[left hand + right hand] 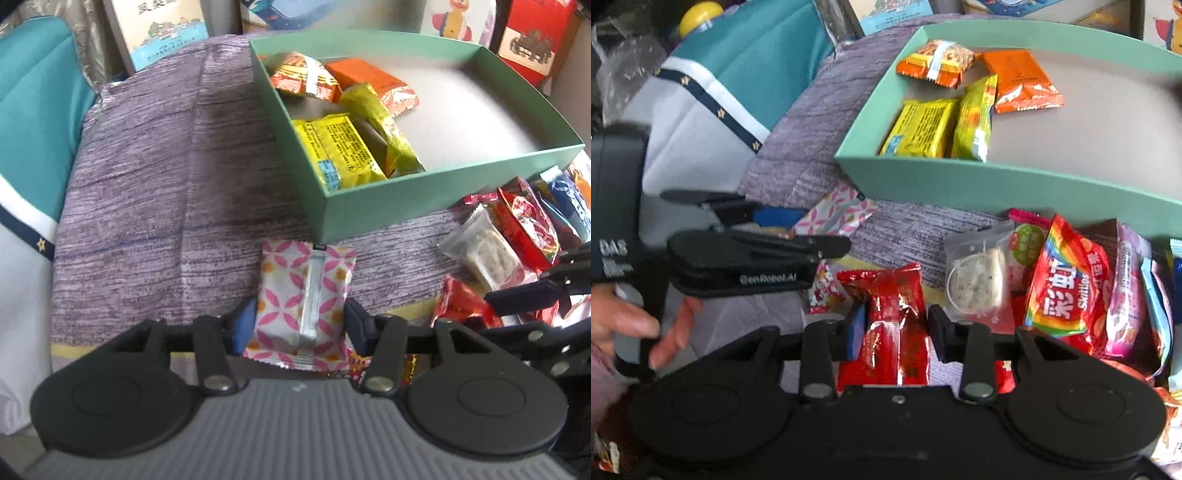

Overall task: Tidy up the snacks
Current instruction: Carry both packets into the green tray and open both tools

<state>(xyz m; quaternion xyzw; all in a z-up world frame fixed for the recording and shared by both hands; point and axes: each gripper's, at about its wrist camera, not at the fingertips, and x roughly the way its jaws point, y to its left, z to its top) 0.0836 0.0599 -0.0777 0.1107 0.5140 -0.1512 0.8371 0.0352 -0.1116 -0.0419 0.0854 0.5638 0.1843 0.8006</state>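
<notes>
My left gripper [300,325] is shut on a pink-and-white patterned snack packet [303,310], held just in front of the green box [388,206]. The box holds orange [373,83] and yellow packets [340,151] at its left end. My right gripper [897,328] is shut on a shiny red snack packet [897,317] over the pile of loose snacks. In the right wrist view the left gripper [798,236] shows at the left with the patterned packet [838,214], and the green box [997,184] lies beyond.
Loose snacks lie right of the box front: a red Skittles bag [1067,291], a clear-wrapped cake [975,280], pink and blue packets [1126,280]. A purple striped cloth [147,184] covers the surface. Teal fabric [33,110] lies at the left. Boxes stand behind.
</notes>
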